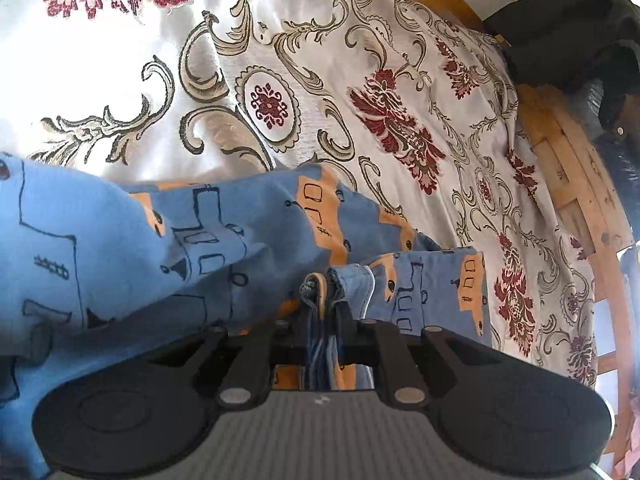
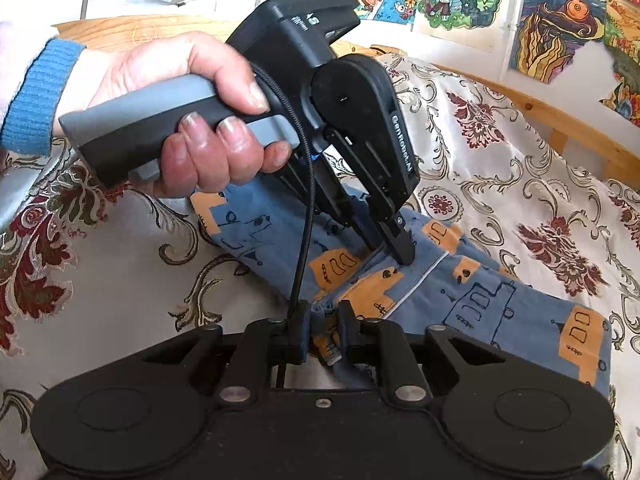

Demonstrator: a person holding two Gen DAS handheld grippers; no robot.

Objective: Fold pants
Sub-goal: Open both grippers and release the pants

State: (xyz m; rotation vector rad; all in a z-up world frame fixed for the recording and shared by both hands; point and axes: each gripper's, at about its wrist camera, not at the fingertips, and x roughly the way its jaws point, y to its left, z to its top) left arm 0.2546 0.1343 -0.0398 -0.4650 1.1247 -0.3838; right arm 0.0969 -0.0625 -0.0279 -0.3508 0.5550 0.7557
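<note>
The bed (image 1: 120, 92) beyond the pants (image 1: 240, 224) lies bare over a wide stretch, patterned cover only, so there is room to pass on that side. To the right the wooden frame (image 1: 568, 168) bounds the bed, with a dark bundle (image 1: 560, 32) at its far corner. In the right wrist view the left gripper (image 2: 394, 250) and the hand (image 2: 192, 120) holding it stand over the pants just ahead of the right gripper (image 2: 323, 326), blocking the way forward; bare bed (image 2: 520, 168) lies open to the right, up to the frame (image 2: 560, 116) and wall.

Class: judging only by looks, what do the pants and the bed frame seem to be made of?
Pants: probably soft, matte cotton knit; they bunch and crease in both shut grippers. Bed frame: apparently pale, lightly varnished wood; grain and knots show.
</note>
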